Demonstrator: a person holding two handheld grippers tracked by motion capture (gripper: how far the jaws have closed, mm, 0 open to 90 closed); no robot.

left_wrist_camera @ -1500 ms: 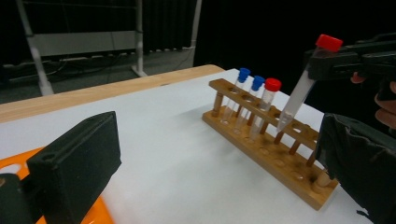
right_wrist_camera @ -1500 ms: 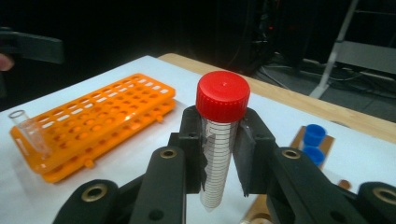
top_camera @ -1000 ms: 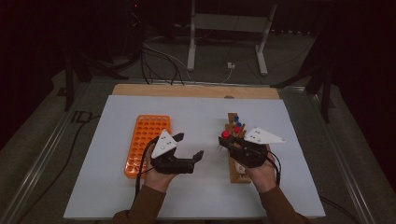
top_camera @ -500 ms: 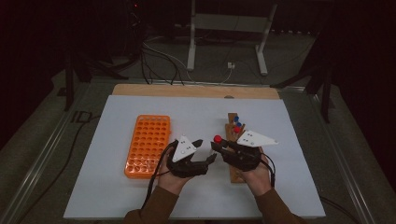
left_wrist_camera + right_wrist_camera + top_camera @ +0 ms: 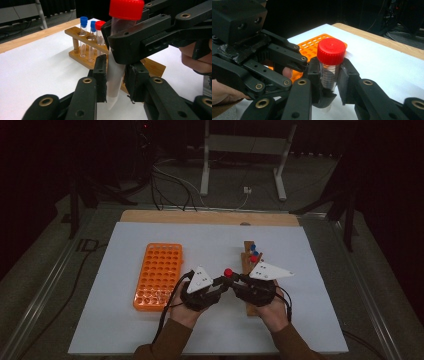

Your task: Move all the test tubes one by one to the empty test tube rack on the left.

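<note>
Held upright above the white worktop (image 5: pixel 310 320), between both hands: red-capped tube (image 5: pixel 117 62). Left tool (image 5: pixel 115 80), jaws just closed, pinching its lower part; right tool (image 5: pixel 329 75) clamped just under the cap. Behind, wooden rack (image 5: pixel 82 53) holding seemingly three capped tubes; farther left, orange rack (image 5: pixel 159 275).

no readable text, labels, brands or numbers anywhere

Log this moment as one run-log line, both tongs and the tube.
left tongs: just closed on lower red-capped tube | right tongs: shut on tube under cap | wooden rack: three tubes | orange rack: beside left hand
</note>
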